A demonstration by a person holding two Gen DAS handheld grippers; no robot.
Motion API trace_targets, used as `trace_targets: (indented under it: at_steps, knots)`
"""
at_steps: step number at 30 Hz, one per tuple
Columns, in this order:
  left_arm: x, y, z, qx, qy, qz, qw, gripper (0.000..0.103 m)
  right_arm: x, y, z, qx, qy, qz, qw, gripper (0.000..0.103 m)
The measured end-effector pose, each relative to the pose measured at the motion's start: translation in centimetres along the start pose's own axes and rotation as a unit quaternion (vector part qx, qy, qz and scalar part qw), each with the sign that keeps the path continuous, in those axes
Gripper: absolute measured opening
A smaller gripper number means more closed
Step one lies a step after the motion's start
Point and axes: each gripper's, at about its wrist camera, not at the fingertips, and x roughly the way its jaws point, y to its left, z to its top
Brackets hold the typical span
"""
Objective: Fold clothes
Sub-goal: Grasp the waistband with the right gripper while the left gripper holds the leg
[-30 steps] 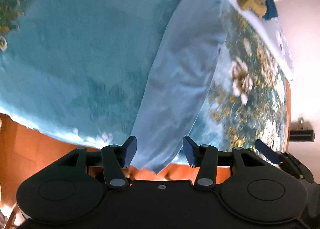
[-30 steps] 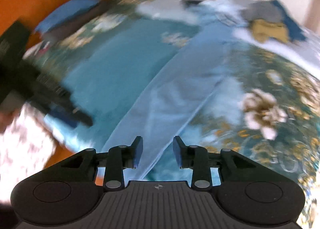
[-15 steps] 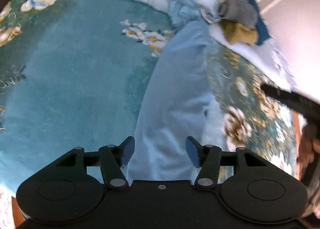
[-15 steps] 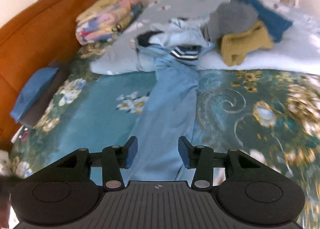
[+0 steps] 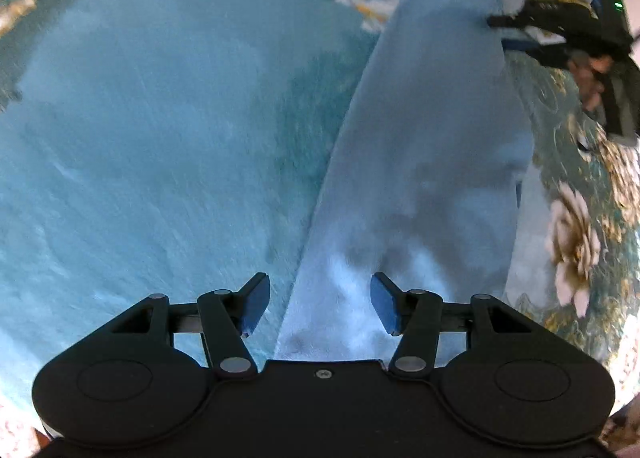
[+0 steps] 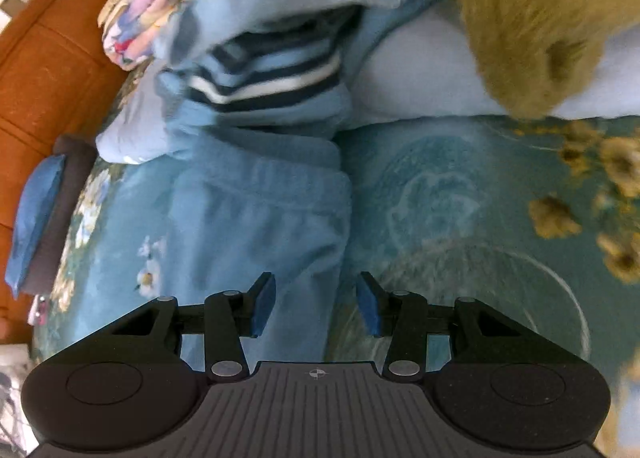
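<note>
Light blue trousers lie stretched out lengthwise on a teal floral bedspread. My left gripper hovers open above the near part of the leg, with the cloth's left edge running between its fingers and no pad touching it. In the right wrist view my right gripper stands open just above the trousers near the gathered waistband. Their right edge passes between its jaws, ungripped. The person's hand on the right tool shows at the far end in the left wrist view.
A striped blue garment and a mustard garment are heaped just beyond the waistband on a pale sheet. A folded floral quilt lies by the orange headboard. A blue pillow sits at the left.
My right gripper swept from the foot end of the leg up to the waistband by the clothes heap, its jaws wider. My left gripper moved forward and lower; the bed's edge left its view.
</note>
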Motion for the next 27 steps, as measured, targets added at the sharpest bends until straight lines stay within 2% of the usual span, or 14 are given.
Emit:
trace_targets:
  at_steps: [6, 9, 11, 13, 15, 16, 19, 21, 22, 27]
  knots:
    - [1.5, 1.2, 0.3, 0.012, 0.034, -0.069, 0.997, 0.05, 2.1, -2.0, 0.7, 0.014, 0.017, 0.109, 0.994, 0.043]
    - [1.6, 2.0, 0.6, 0.011, 0.047, -0.095, 0.9943, 0.046, 3.3, -2.4, 1.2, 0.019, 0.029, 0.145, 0.989, 0.043]
    - [1.7, 2.7, 0.7, 0.001, 0.056, -0.116, 0.9917, 0.045, 3.8, -2.3, 1.2, 0.02, 0.032, 0.154, 0.987, 0.043]
    - [2.8, 2.9, 0.8, -0.019, 0.096, -0.15, 0.9837, 0.046, 4.2, -2.1, 1.0, 0.031, 0.03, 0.159, 0.986, 0.043]
    - [4.0, 3.1, 0.8, -0.039, 0.141, -0.185, 0.9718, 0.046, 4.4, -1.7, 0.7, 0.037, 0.027, 0.154, 0.987, 0.039]
    - [4.2, 2.7, 0.7, -0.026, 0.146, -0.184, 0.9716, 0.046, 4.4, -1.4, 0.6, 0.037, 0.025, 0.147, 0.988, 0.031]
    - [4.1, 1.8, 0.4, -0.002, 0.14, -0.164, 0.9763, 0.045, 4.2, -0.6, 0.3, 0.039, 0.018, 0.129, 0.991, 0.022]
    - [3.5, 1.4, 0.0, 0.005, 0.126, -0.142, 0.9819, 0.025, 3.7, -0.2, -0.1, 0.037, 0.006, 0.123, 0.992, 0.018]
    - [3.2, 1.3, -0.3, 0.01, 0.117, -0.129, 0.9847, 0.01, 3.4, 0.0, -0.3, 0.037, -0.001, 0.12, 0.992, 0.016]
    - [1.5, 2.1, 0.1, -0.02, 0.088, -0.105, 0.9904, 0.006, 0.4, -0.1, -1.7, 0.056, -0.06, 0.108, 0.991, 0.013]
